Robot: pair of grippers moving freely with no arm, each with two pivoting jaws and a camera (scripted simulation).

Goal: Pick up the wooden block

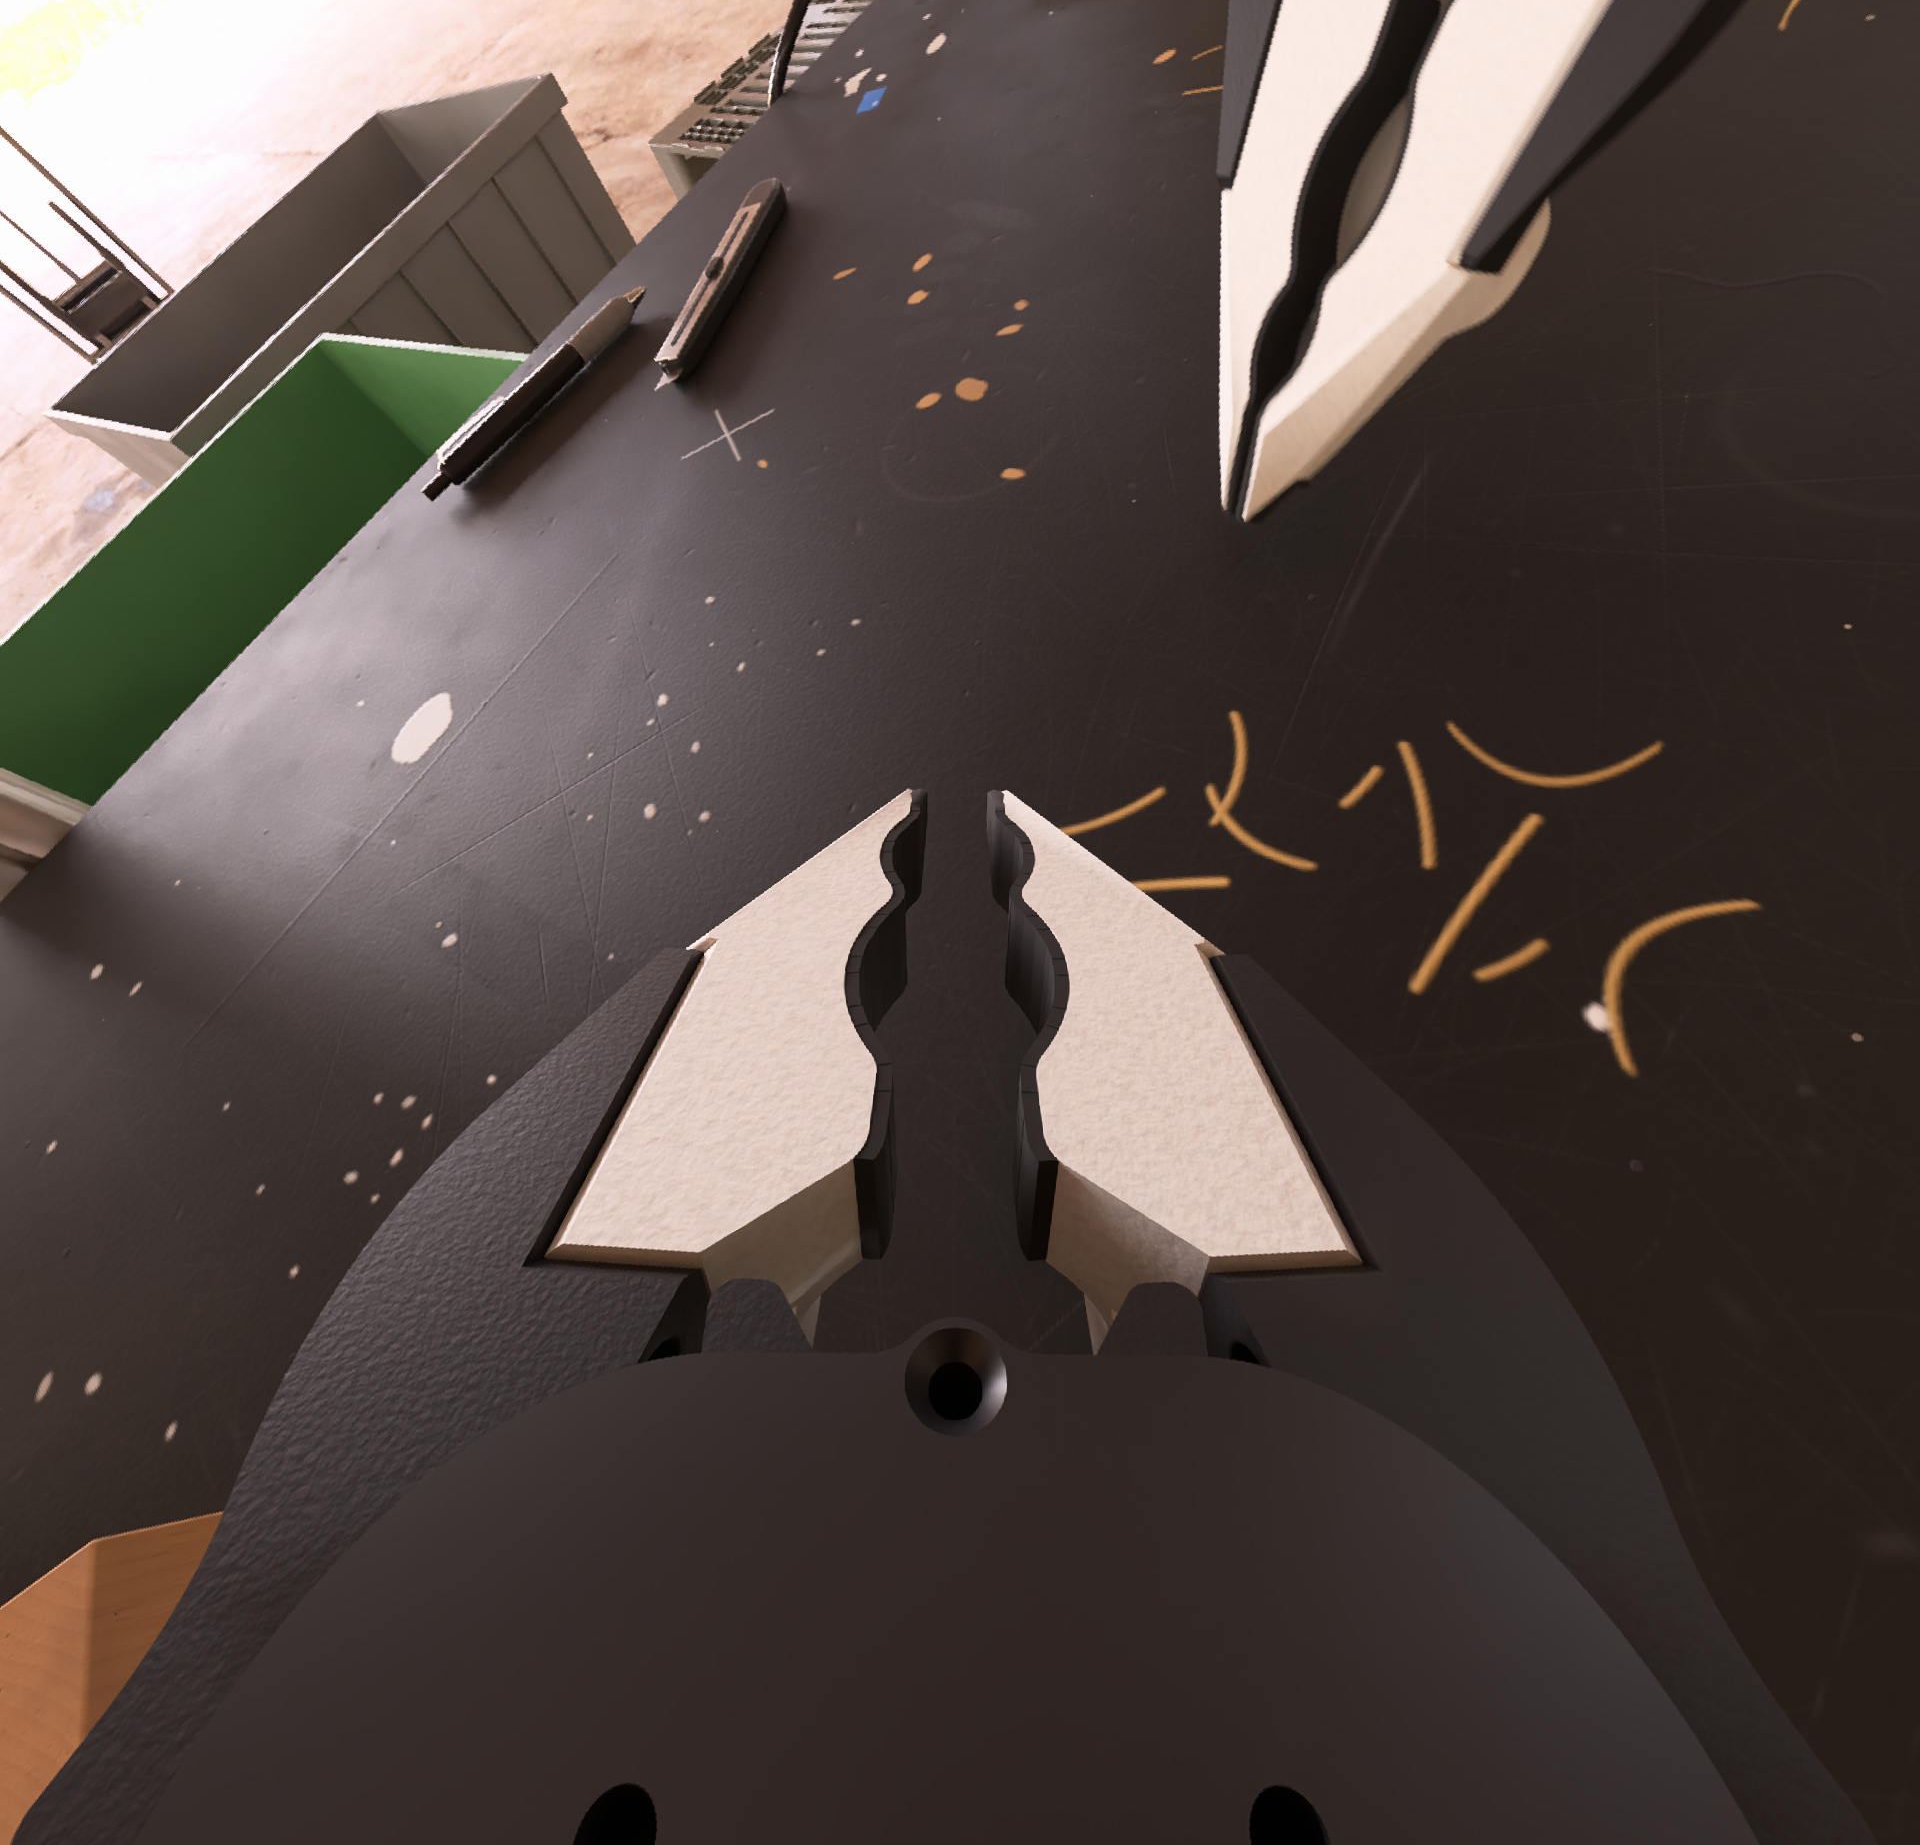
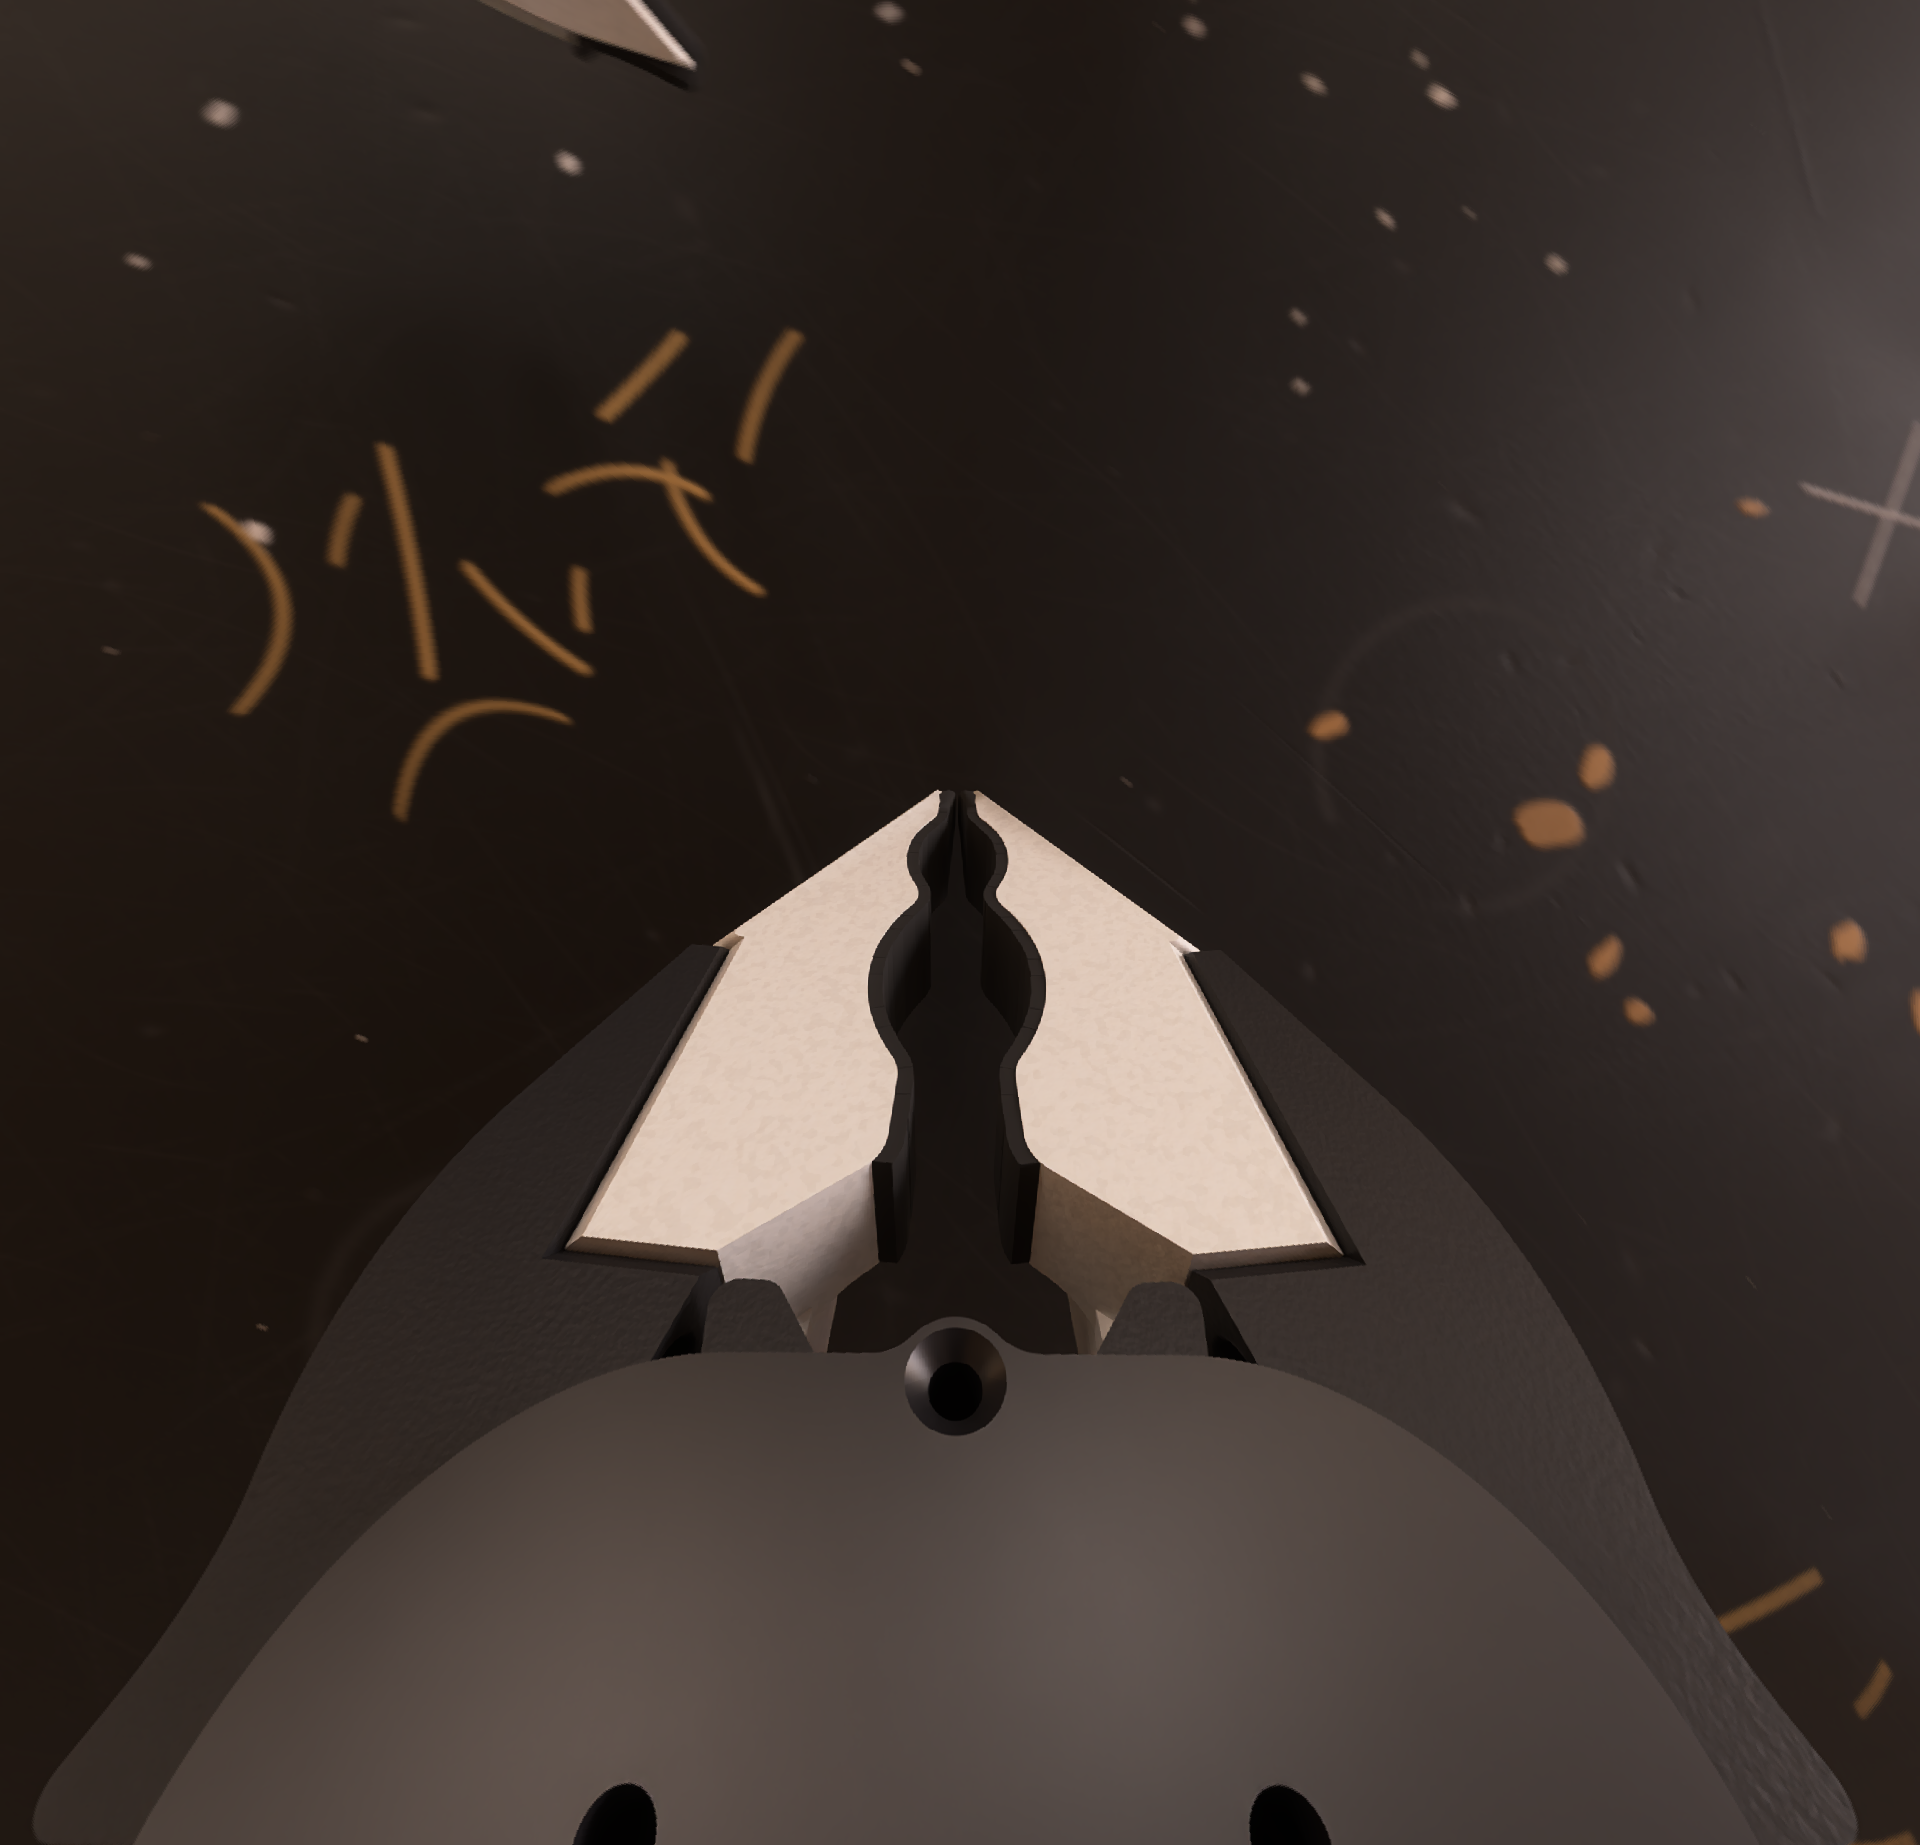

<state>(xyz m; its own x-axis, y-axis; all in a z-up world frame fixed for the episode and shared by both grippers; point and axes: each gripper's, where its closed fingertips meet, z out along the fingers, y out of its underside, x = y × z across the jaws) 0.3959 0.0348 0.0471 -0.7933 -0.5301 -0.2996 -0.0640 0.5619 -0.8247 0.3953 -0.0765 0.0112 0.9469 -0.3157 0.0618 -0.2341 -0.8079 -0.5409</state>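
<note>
Between the fingers of the left gripper (image 1: 956,808) there is only a narrow gap, with nothing in it but dark counter (image 1: 1039,600). The right gripper (image 2: 958,796) has its fingertips pressed together, empty too; in the left wrist view it hangs farther off over the counter. Around them lie tan shavings (image 1: 1423,839) and paint specks. Toward the counter's edge a marker pen (image 1: 540,387) and a utility knife (image 1: 722,278) lie side by side, with a green bin (image 1: 208,569) and a grey bin (image 1: 312,257) on the floor beyond.

The wooden block (image 1: 83,1639) shows only as a corner at the lower left of the left wrist view, beside that gripper's body and not ahead of it. My worry: the gap looks too narrow for the block, so a reach now would likely shove it.
</note>
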